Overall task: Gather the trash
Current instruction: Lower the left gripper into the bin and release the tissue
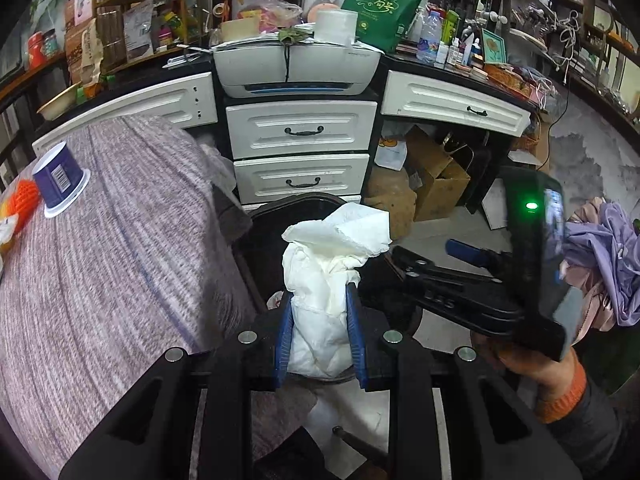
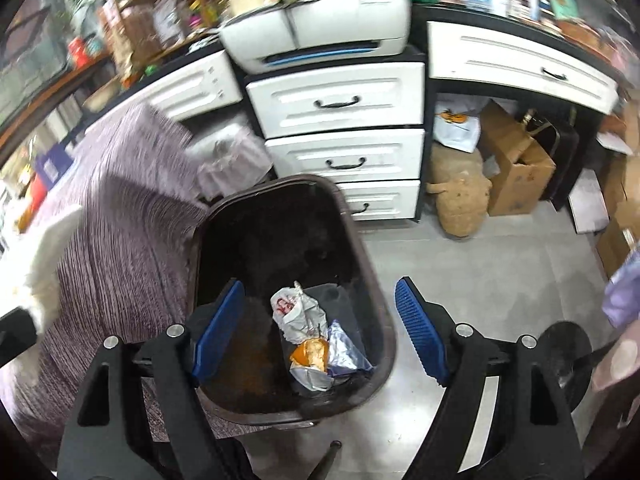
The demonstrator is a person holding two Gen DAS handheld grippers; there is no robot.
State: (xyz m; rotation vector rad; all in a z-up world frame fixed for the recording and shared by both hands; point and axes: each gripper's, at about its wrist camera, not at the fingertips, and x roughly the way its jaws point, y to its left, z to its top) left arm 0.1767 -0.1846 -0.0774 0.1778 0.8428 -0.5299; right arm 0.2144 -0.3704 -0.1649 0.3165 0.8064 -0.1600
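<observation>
Tissue (image 1: 320,280) between angled-down left fingers (image 1: 285,336) — over bin (image 2: 372,292)

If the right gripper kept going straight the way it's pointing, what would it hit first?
Probably the crumpled wrappers at the bottom of the dark trash bin; the open right gripper points into its mouth, though depth is unclear.

Even indoor light, fisheye-bent edges; right wrist view motion-blurred.

bin (image 2: 292,240) on floor before drawers (image 2: 340,152), right of cloth-covered table (image 1: 120,260) | wrappers (image 2: 316,336) in bin | cup (image 1: 60,180) upside down on table | printer (image 1: 296,68) above drawers | boxes (image 2: 516,168) under desk, right of drawers
</observation>
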